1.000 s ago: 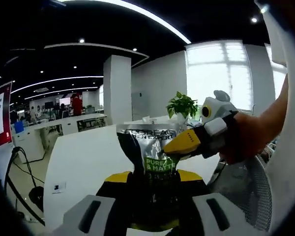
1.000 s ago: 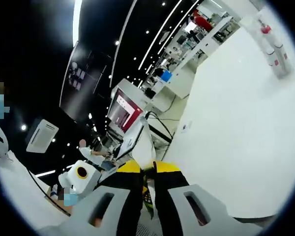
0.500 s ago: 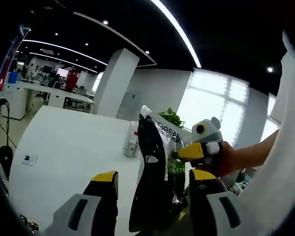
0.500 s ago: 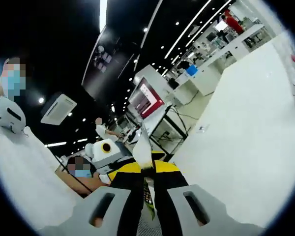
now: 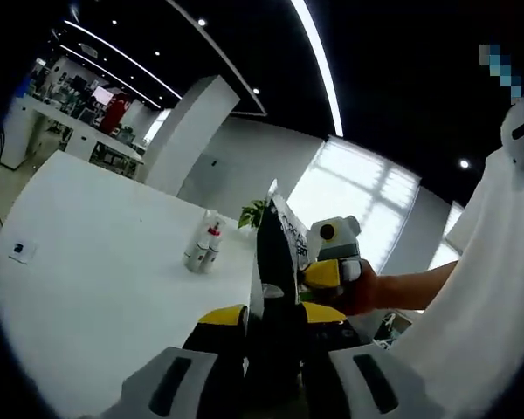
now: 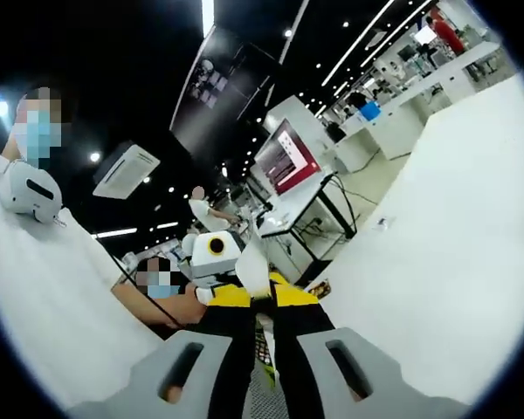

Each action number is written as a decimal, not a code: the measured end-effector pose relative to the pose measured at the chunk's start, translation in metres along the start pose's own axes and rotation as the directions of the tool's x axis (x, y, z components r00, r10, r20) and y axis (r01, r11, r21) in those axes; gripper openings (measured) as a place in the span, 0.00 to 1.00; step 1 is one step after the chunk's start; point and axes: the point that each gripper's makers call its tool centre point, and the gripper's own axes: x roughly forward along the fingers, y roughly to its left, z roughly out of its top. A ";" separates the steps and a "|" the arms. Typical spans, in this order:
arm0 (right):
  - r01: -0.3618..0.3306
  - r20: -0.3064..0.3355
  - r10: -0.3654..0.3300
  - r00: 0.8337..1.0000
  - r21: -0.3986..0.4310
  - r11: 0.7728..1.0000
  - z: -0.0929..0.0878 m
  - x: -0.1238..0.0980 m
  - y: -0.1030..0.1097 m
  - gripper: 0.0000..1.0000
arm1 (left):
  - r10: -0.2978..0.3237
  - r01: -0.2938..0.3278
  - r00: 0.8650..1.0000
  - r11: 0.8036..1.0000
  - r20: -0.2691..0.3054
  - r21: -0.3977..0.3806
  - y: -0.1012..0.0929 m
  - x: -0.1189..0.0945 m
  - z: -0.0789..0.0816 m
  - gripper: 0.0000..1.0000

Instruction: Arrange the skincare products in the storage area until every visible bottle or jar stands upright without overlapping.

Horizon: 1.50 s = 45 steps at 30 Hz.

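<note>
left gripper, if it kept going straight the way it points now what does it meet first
Nothing new: the left gripper is already shut on the dark pouch. Just past it sits the right gripper, pinching the pouch's far edge. The bottles on the table lie off-line, though depth is unclear.

Left gripper (image 5: pixel 275 319) has its jaws closed tight; right gripper (image 6: pixel 255 301) likewise pinched, a hand (image 5: pixel 367 292) gripping it beside the left gripper.
</note>
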 end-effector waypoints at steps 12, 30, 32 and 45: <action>-0.029 0.067 0.021 0.998 0.119 0.992 -0.004 -0.006 0.005 0.06 | -0.116 0.116 0.993 0.990 0.003 -0.075 -0.018 -0.005 0.003 0.12; -0.051 0.057 0.044 0.997 0.123 0.991 -0.017 0.028 0.013 0.13 | -0.100 0.121 0.987 0.977 0.126 -0.175 -0.007 -0.014 0.026 0.10; -0.042 0.073 0.031 0.997 0.151 0.988 -0.013 0.026 0.008 0.12 | -0.075 0.098 0.988 0.980 0.135 -0.176 -0.002 -0.015 0.027 0.10; -0.022 0.113 0.001 0.994 0.181 0.983 -0.010 0.004 0.002 0.01 | -0.107 0.124 0.988 0.977 0.110 -0.171 -0.006 -0.014 0.022 0.02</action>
